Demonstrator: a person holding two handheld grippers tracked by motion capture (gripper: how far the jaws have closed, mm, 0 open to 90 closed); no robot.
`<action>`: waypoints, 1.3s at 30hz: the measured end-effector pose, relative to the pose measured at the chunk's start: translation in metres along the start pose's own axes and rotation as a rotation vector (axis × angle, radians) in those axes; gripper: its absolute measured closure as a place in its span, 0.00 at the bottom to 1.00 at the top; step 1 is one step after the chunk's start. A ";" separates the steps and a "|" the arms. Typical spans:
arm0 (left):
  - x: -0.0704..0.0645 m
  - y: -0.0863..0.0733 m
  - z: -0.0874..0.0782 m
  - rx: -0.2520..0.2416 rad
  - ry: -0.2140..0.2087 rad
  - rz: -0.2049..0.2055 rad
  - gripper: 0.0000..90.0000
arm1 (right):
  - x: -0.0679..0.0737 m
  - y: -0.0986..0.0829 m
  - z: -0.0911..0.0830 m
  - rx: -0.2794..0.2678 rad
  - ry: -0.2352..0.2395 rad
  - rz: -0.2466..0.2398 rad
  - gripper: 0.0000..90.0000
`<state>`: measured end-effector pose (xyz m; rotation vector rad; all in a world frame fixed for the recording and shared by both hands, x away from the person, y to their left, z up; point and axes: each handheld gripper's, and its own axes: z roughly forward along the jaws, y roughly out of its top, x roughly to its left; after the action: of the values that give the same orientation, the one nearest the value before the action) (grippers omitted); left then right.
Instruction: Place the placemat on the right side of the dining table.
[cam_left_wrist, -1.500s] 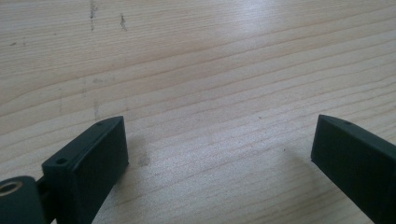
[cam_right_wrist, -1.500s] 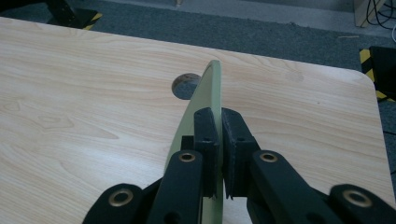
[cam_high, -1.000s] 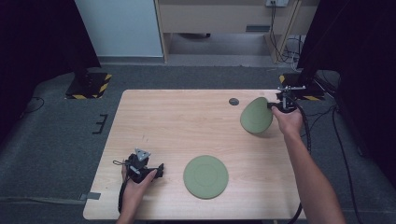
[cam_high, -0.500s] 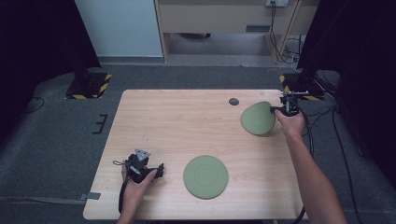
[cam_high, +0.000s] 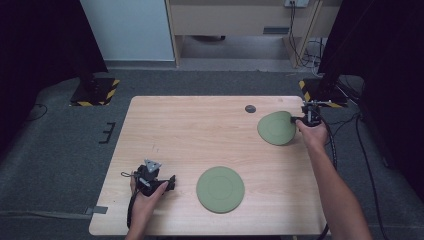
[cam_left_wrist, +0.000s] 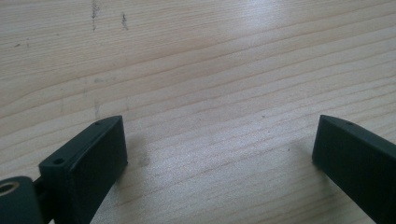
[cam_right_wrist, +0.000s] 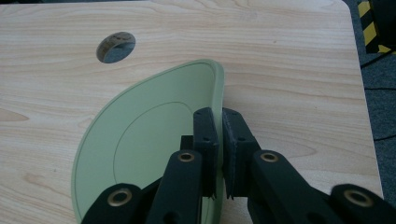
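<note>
Wooden table (cam_high: 200, 135) mostly bare across centre and left half; wide free passage there. Left gripper (cam_high: 159, 183) sits near the front-left, jaws spread wide over bare wood, nothing between them. Flat green plate (cam_high: 220, 189) lies just right of it near the front edge, blocking a low sweep rightward. Far right: tilted green plate (cam_high: 276, 128) pinched at its rim by right gripper (cam_high: 298, 120), occupying the back-right corner. Cable hole (cam_high: 250, 108) just left of that plate. Open wood between the two plates.
</note>
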<state>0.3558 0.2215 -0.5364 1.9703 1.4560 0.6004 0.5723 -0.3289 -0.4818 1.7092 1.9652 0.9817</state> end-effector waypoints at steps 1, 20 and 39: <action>0.000 0.000 0.000 0.000 0.000 0.000 0.03 | -0.001 -0.001 0.000 0.001 0.000 0.004 0.95; -0.001 0.000 0.000 0.000 -0.004 0.004 0.02 | -0.010 -0.008 0.008 0.009 0.001 0.028 0.93; -0.002 0.000 0.000 0.002 -0.006 0.006 0.02 | -0.015 -0.014 0.012 0.019 -0.003 0.033 0.90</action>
<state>0.3551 0.2201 -0.5365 1.9766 1.4482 0.5962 0.5735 -0.3406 -0.5029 1.7577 1.9559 0.9743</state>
